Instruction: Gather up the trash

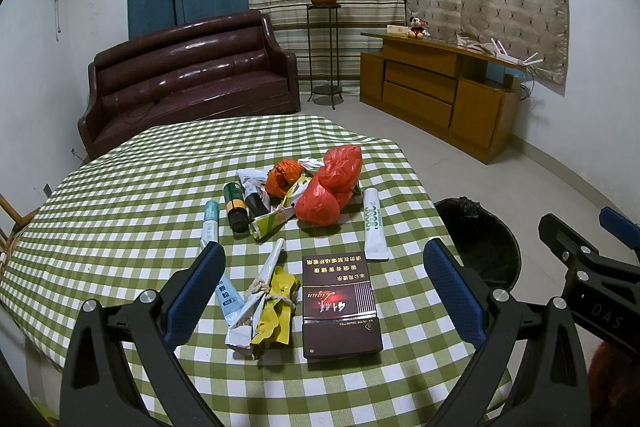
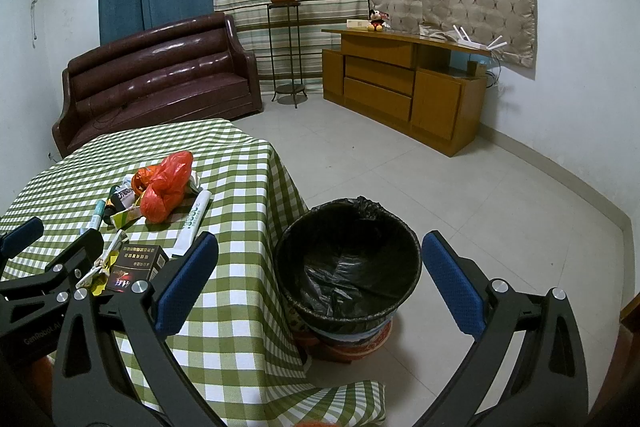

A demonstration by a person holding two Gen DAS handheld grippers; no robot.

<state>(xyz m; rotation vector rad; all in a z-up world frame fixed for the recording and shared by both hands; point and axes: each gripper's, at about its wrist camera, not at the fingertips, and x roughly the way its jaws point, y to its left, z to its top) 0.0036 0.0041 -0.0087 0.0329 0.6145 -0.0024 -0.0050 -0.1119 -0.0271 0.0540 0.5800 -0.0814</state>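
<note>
Left gripper (image 1: 324,291) wide open w/ nothing in it, over table (image 1: 120,211) just above dark box (image 1: 340,311) & yellow wrapper (image 1: 276,307), trash pile w/ red bags (image 1: 332,187) farther back, while right gripper (image 2: 320,283) is also open & empty, above black-lined bin (image 2: 348,267) beside table.

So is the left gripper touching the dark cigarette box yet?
Apart. In the left wrist view the left gripper is open, and checked cloth shows between the cigarette box and each of its fingers.

Green-white checked tablecloth (image 1: 120,211), red bags (image 1: 332,183), black-lined bin (image 2: 348,263).
</note>
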